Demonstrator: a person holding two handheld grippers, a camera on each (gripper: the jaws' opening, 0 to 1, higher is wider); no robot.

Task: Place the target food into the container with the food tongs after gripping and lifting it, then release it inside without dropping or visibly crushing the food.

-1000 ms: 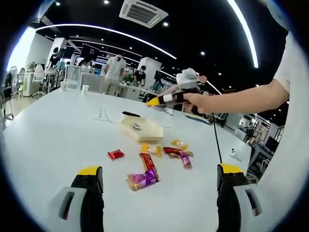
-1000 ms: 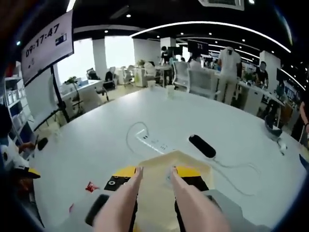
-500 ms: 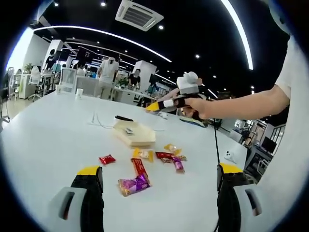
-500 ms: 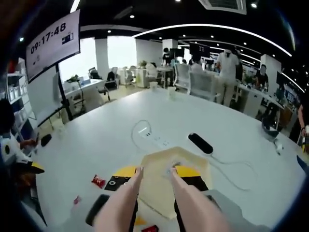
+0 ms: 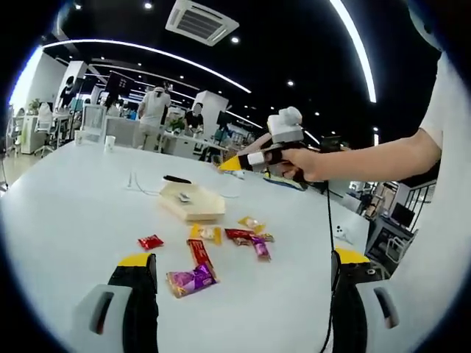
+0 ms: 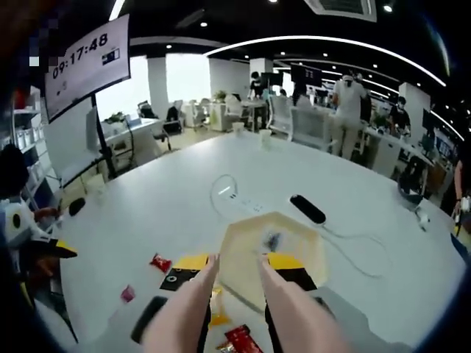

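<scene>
Several wrapped snacks lie on the white table (image 5: pixel 66 206): a purple pack (image 5: pixel 190 279), a long red one (image 5: pixel 199 252), a small red one (image 5: pixel 151 241) and a yellow one (image 5: pixel 206 232). A beige container (image 5: pixel 193 204) stands just behind them. My left gripper (image 5: pixel 243 259) is open and empty above the near table. A hand holds my right gripper (image 5: pixel 229 163) in the air beyond the container. In the right gripper view, my right gripper (image 6: pixel 239 261) is shut on the pinkish food tongs (image 6: pixel 184 309), whose arms stand apart with nothing between them. The container (image 6: pixel 294 250) lies just past their tips.
A white power strip (image 6: pixel 246 204) with its cable and a black remote (image 6: pixel 307 209) lie behind the container. A small red snack (image 6: pixel 160 262) and a pink one (image 6: pixel 127 294) lie to the left of the tongs. People and desks fill the office beyond the table.
The right gripper view has drawn back, so the whole container and some snacks now show near the tongs. The left gripper view has shifted slightly. The tongs' spread is unchanged.
</scene>
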